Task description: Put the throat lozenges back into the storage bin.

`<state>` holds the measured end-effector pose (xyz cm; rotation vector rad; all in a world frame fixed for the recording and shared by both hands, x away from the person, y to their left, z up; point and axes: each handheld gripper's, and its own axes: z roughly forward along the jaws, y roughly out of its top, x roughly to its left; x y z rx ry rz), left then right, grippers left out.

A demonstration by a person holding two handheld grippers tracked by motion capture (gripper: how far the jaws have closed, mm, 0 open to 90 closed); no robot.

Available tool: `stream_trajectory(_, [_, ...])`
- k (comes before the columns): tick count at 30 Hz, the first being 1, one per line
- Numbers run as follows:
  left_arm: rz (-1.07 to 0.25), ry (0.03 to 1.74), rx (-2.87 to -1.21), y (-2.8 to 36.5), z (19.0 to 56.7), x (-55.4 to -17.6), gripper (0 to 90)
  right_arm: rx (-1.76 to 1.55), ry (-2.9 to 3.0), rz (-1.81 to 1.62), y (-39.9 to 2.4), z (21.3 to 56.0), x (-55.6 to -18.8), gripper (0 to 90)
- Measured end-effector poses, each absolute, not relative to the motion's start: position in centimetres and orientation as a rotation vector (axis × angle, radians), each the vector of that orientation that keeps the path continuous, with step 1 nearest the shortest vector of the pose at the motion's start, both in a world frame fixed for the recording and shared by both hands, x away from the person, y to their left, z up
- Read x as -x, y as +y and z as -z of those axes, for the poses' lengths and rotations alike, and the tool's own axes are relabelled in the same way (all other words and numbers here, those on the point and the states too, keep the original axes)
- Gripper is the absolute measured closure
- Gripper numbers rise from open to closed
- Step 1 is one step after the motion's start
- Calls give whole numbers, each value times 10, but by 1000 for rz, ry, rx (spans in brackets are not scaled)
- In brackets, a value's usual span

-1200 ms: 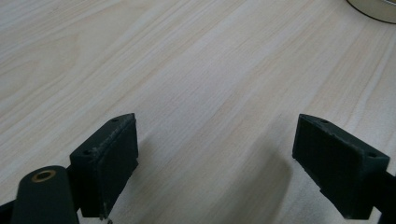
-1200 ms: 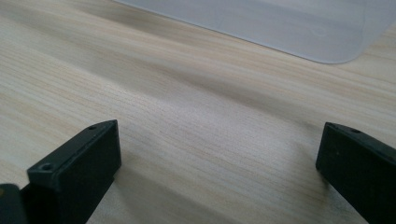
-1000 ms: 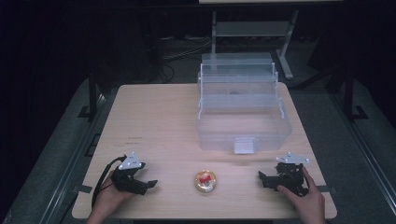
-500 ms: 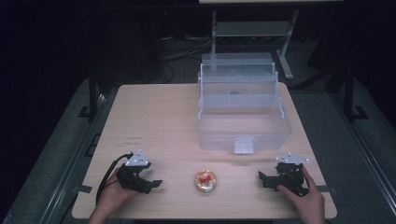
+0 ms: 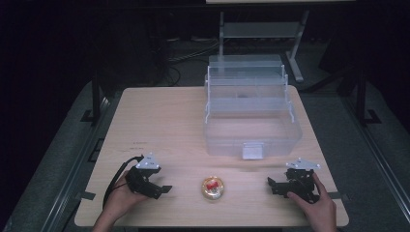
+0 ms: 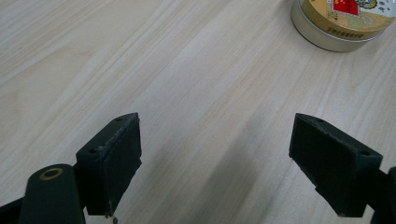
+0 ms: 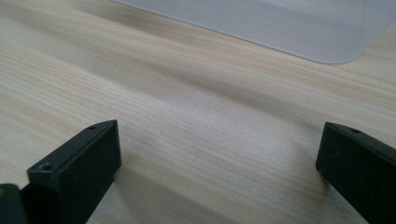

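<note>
We look down on a pale wood table (image 5: pixel 159 121) with 2 hand-held grippers near its front edge. At the left, the left gripper (image 5: pixel 162 189) sits low over the table in the person's left hand (image 5: pixel 121 198), its cable looping out to the left, its jaws pointing right toward the tin. In the left gripper view we see those 2 black jaws spread wide apart with bare wood between them, grasping nothing; the tin (image 6: pixel 345 23) lies ahead of them at the upper right, apart from both jaws.

In the middle of the front strip we find the tin (image 5: pixel 213 187), round and gold with a red patch on its lid, resting flat on the table between the 2 grippers and touching neither.

Behind it, right of centre, stands a clear plastic box (image 5: pixel 251 116) with stepped tiers opened toward the back.

At the right, the right gripper (image 5: pixel 271 186) is held by the right hand (image 5: pixel 314 205), jaws pointing left. In the right gripper view its jaws are released, wide apart over bare wood, with the box's rounded corner (image 7: pixel 289 32) ahead.
</note>
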<state>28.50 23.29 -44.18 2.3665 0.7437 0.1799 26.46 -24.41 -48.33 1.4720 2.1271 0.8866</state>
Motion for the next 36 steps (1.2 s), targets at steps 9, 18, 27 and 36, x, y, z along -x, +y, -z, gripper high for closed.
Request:
stream_trajectory(9, [-154,719,-2379,224,438,-287,162,-1471,2127,-887,-244,483,-265,0])
stream_trajectory(18, [-129,695,-2380,211,433,-291,163,-1471,2127,-887,-244,483,-265,0])
stream_trajectory(27, [-118,652,-2401,193,429,-294,162,-1472,2127,-887,-244,483,-265,0])
stream_trajectory(36, [-87,596,-2421,174,425,-297,163,-1473,2126,-887,-244,483,-265,0])
